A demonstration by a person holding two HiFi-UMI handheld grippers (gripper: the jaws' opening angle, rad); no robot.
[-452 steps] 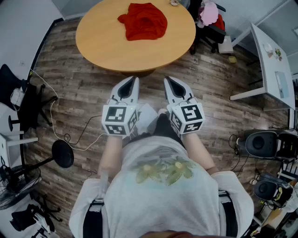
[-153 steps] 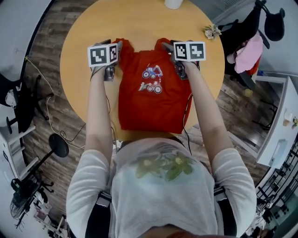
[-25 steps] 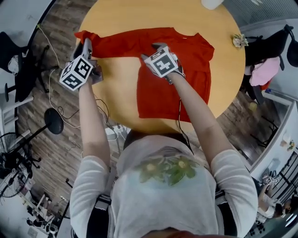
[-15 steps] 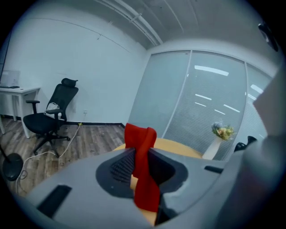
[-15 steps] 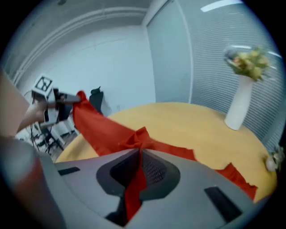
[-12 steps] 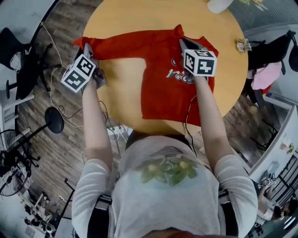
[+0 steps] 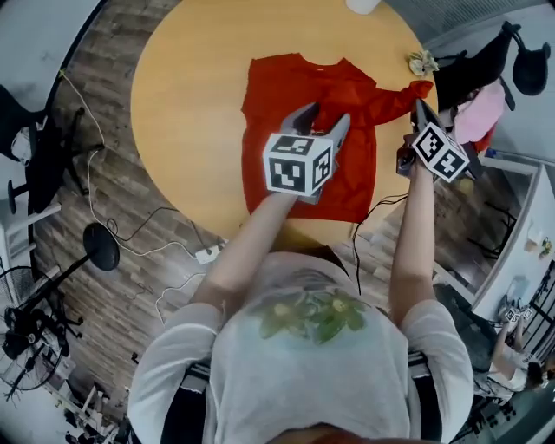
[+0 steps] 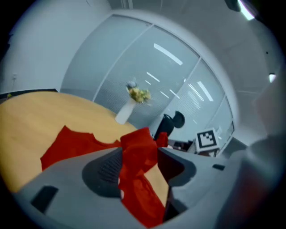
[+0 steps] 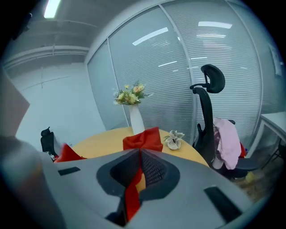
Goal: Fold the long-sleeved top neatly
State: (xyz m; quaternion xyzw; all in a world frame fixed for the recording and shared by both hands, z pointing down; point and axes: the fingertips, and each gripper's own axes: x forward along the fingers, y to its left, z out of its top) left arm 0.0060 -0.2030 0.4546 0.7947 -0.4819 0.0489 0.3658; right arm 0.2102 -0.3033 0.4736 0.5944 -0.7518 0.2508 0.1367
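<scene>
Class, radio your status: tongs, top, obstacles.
Left tongs just opening, top between them. Right tongs shut on sleeve. Rest flat on table. Nothing blocking.

I see a round wooden table point(image 7: 191, 95) at upper centre on a plank floor point(image 7: 113, 199), a black office chair point(image 7: 527, 74) at upper right, a black stand point(image 7: 101, 247) at left, and a glass wall point(image 9: 214, 49) with blinds under a ceiling strip light point(image 9: 51, 8)

Both arms stretch forward: left gripper point(image 7: 322, 120) sits centre, jaws having just opened wide, red top point(image 7: 286, 87) cloth slack between them; right gripper point(image 7: 420, 111), out right, pinches the sleeve point(image 7: 395, 95).
</scene>
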